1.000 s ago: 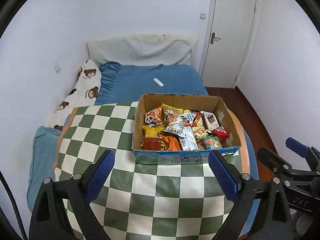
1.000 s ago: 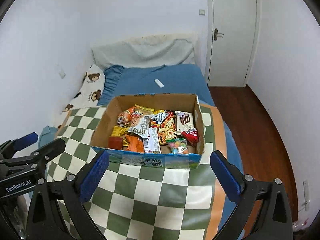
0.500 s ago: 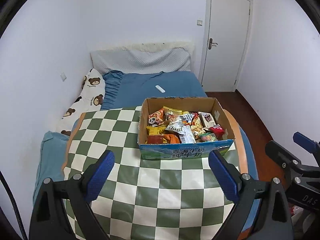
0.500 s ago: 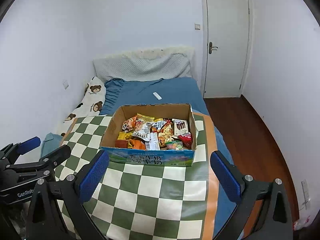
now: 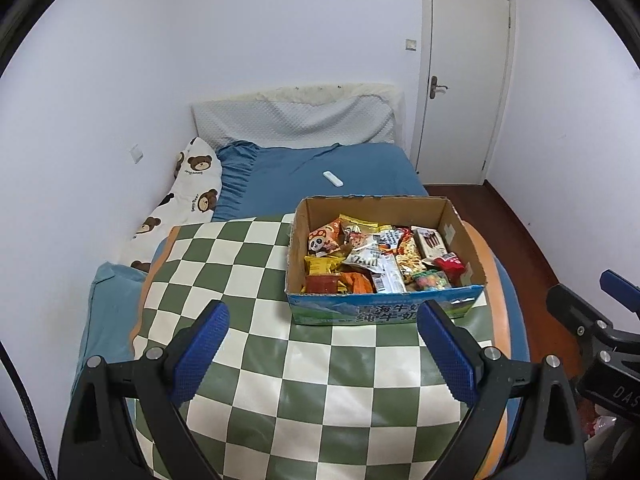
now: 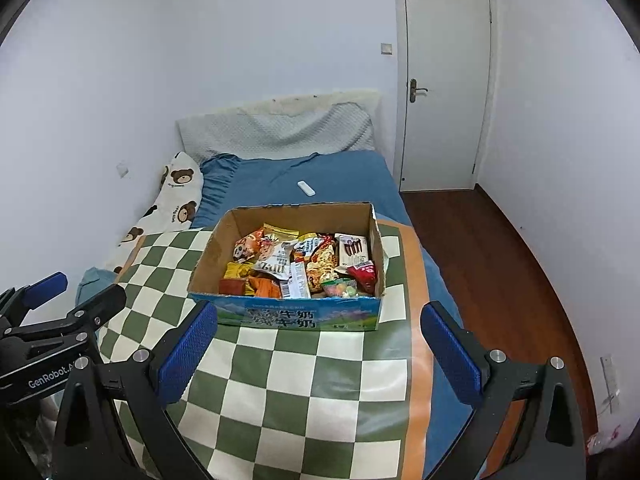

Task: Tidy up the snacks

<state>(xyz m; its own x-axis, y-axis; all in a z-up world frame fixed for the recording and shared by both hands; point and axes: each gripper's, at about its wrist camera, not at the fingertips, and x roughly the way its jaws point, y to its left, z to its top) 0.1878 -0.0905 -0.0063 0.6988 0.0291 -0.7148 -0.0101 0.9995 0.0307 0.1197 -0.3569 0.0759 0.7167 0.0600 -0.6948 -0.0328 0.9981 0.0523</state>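
Note:
An open cardboard box [image 5: 298, 236] with a blue printed front stands on a green-and-white checkered cloth [image 5: 248, 264] over the bed; it also shows in the right wrist view [image 6: 212, 252]. It is full of mixed snack packets [image 5: 380, 260] [image 6: 304, 264]. My left gripper [image 5: 324, 354] is open and empty, held above the cloth in front of the box. My right gripper [image 6: 318, 354] is open and empty, also in front of the box. Each gripper shows at the edge of the other's view.
A blue bed [image 5: 320, 168] stretches behind the box with a white remote [image 5: 333, 178], a bear-print pillow [image 5: 188, 196] at the left wall and a white headboard cover [image 5: 296, 120]. A white door [image 6: 444, 88] and wooden floor [image 6: 492, 264] lie right.
Both grippers have pulled back and up from the box, so it looks smaller and farther. Both stay open.

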